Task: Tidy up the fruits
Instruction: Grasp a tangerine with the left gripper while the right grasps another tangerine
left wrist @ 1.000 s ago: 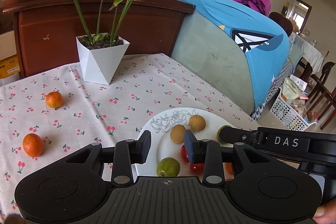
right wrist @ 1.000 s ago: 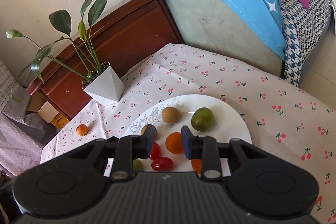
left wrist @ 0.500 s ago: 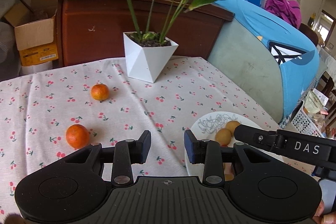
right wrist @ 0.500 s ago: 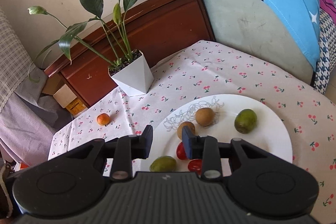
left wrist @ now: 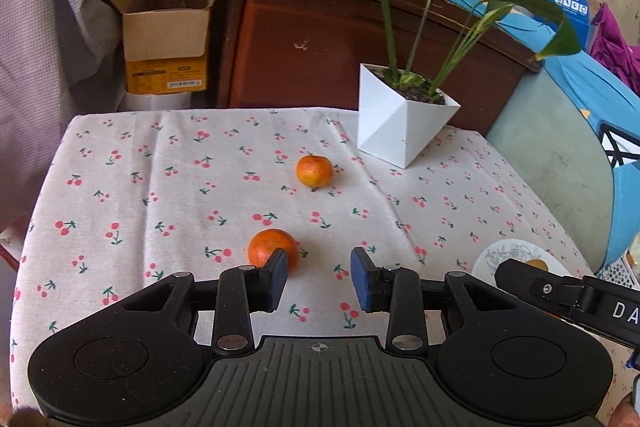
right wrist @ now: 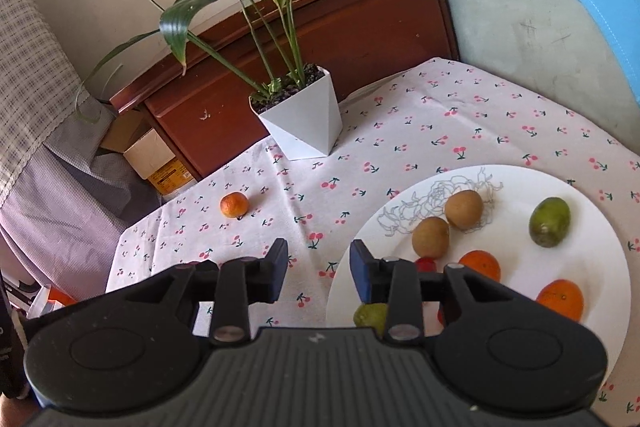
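The left gripper [left wrist: 319, 281] has swung left off the plate [right wrist: 592, 227] toward 2 loose oranges [left wrist: 273, 249]; narrowly parted, empty; right gripper [right wrist: 319, 269] opening, empty; pickup likely next.

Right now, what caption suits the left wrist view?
Empty left tool hovers near two oranges on the cherry-print tablecloth.

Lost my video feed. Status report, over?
Left hand-held gripper open, empty; right hand-held gripper opening, empty. Two oranges loose on the cloth, off the plate. Nothing blocking the near one.
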The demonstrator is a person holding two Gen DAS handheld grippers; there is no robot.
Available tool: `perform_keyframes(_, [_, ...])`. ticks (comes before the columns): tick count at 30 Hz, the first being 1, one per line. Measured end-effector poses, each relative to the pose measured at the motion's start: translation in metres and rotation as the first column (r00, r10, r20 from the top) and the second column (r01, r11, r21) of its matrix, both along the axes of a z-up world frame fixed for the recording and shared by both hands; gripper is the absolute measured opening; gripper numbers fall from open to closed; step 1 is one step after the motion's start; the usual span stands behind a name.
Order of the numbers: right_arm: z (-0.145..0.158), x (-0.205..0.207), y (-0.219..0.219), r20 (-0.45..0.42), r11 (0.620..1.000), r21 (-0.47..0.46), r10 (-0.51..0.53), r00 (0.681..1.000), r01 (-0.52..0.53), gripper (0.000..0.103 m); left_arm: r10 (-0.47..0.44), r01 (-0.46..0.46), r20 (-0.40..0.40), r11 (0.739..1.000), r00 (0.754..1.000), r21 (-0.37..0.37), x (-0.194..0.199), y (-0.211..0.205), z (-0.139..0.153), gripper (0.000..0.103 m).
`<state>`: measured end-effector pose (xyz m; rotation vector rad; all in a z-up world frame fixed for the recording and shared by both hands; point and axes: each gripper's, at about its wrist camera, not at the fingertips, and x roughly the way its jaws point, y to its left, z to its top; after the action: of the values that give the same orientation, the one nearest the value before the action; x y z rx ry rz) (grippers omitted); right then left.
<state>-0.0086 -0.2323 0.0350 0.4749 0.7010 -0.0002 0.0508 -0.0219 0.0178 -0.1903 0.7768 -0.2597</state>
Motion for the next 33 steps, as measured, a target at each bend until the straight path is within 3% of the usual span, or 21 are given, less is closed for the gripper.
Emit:
perform_keyframes(9, [-0.008, 0.012, 0.014, -0.02, 1.0, 0.002, 0.031, 0.999, -0.031, 0.036, 0.04, -0.04, 0.006, 0.999, 0.999, -0.024, 0.001, 0.01, -0.003, 0.033])
perform_keyframes(16, [-0.013, 0.021, 0.02, -0.019, 0.999, 0.006, 0.038, 0.999, -0.038, 0.036, 0.036, -0.037, 0.046, 0.999, 0.998, 0.037, 0.006, 0.008, -0.007, 0.033])
perform_keyframes(26, [-0.021, 0.038, 0.029, 0.005, 0.995, 0.011, 0.096, 0.995, -0.096, 0.036, 0.011, -0.012, 0.051, 1.0, 0.999, 0.025, 0.011, 0.004, -0.018, 0.028])
perform_keyframes(33, [-0.025, 0.055, 0.045, 0.031, 0.989, -0.013, 0.15, 0.988, -0.15, 0.036, 0.101, -0.102, 0.052, 0.995, 0.994, 0.016, 0.014, 0.021, -0.009, 0.028])
